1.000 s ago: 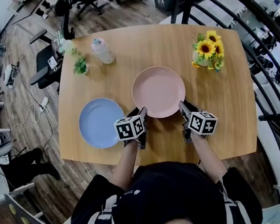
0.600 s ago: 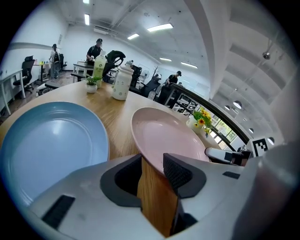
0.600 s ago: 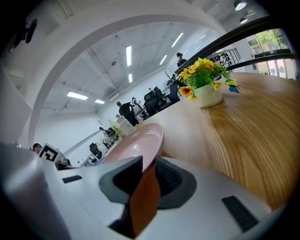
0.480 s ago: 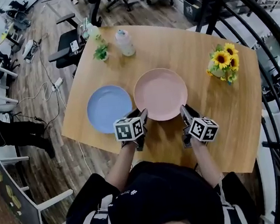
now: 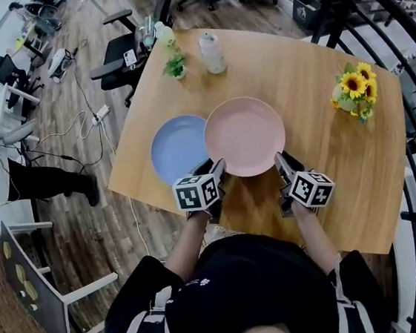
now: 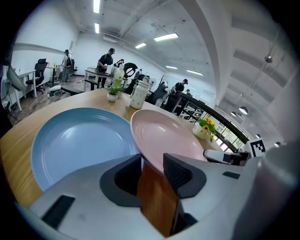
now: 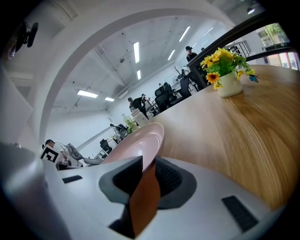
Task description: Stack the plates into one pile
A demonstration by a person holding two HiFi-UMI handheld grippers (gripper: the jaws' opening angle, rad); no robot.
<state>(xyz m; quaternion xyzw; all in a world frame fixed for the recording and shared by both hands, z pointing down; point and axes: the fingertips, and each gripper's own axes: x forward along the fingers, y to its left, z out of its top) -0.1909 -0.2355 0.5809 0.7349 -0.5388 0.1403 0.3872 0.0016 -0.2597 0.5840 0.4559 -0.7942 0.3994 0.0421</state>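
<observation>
One smooth round pink plate (image 5: 244, 135)

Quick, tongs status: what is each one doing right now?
Left tongs: closed on the near rim of the pink plate.
Right tongs: closed on the same plate's rim, further right.

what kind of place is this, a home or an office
Most likely an open-plan office or lab, not a home: rolling office chairs stand beyond the wooden table, people work at desks under strip ceiling lights, and cables trail over the floor.
</observation>
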